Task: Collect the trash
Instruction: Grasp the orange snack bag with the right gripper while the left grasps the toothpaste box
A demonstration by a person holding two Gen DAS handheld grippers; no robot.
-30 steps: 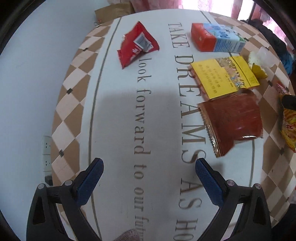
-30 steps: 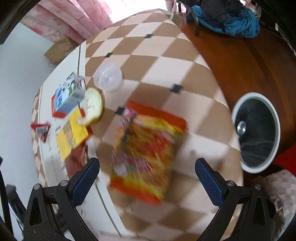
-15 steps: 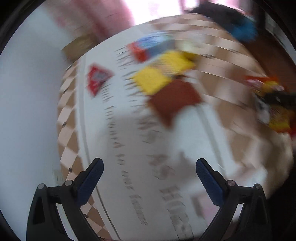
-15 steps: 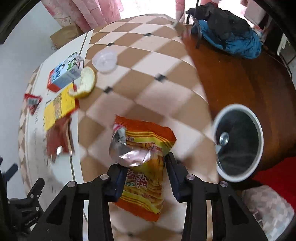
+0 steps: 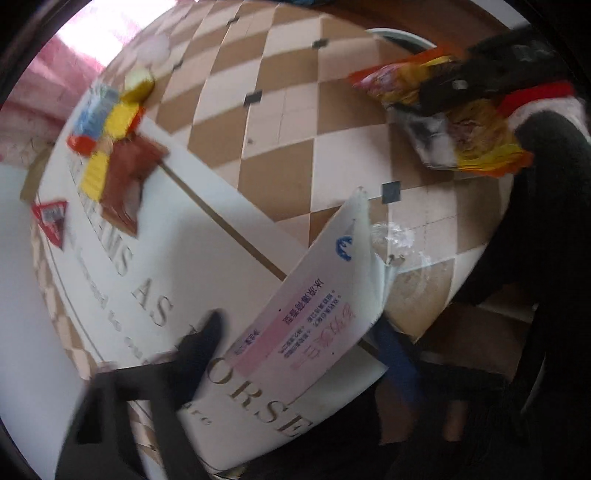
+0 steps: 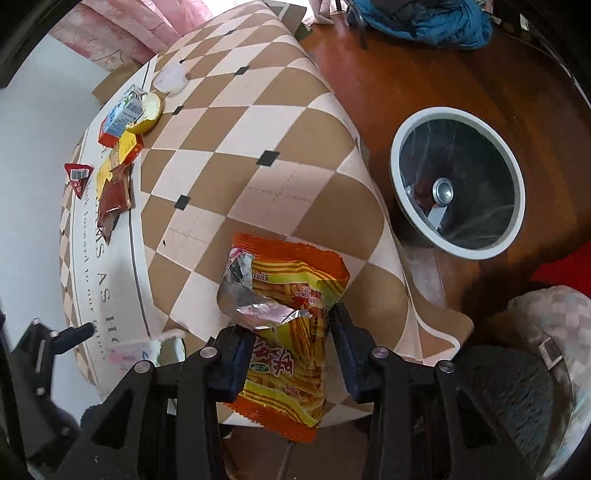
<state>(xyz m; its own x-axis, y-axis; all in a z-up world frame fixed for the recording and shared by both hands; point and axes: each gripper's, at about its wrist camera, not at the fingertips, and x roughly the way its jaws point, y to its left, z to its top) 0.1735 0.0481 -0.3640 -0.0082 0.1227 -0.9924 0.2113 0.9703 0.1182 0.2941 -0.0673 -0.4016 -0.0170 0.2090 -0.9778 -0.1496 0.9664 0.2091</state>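
My right gripper (image 6: 291, 332) is shut on an orange and yellow snack bag (image 6: 291, 295) and holds it above the table's near edge; the bag also shows in the left wrist view (image 5: 454, 122). My left gripper (image 5: 295, 332) is closed around a white and pink tissue packet (image 5: 317, 306) at the table's near edge; the packet also shows in the right wrist view (image 6: 129, 354). A white-rimmed trash bin (image 6: 458, 181) with a dark liner stands on the wooden floor to the right of the table.
On the far part of the table lie a red wrapper (image 6: 78, 176), a brown packet (image 6: 112, 199), a yellow packet (image 6: 122, 155), a milk carton (image 6: 122, 114), a fruit peel (image 6: 149, 110) and a plastic lid (image 6: 170, 75). Blue clothing (image 6: 424, 18) lies on the floor.
My right gripper has closed on the snack bag and lifted it toward the table edge. My left gripper has swung right and toward the near edge and taken hold of the tissue packet.
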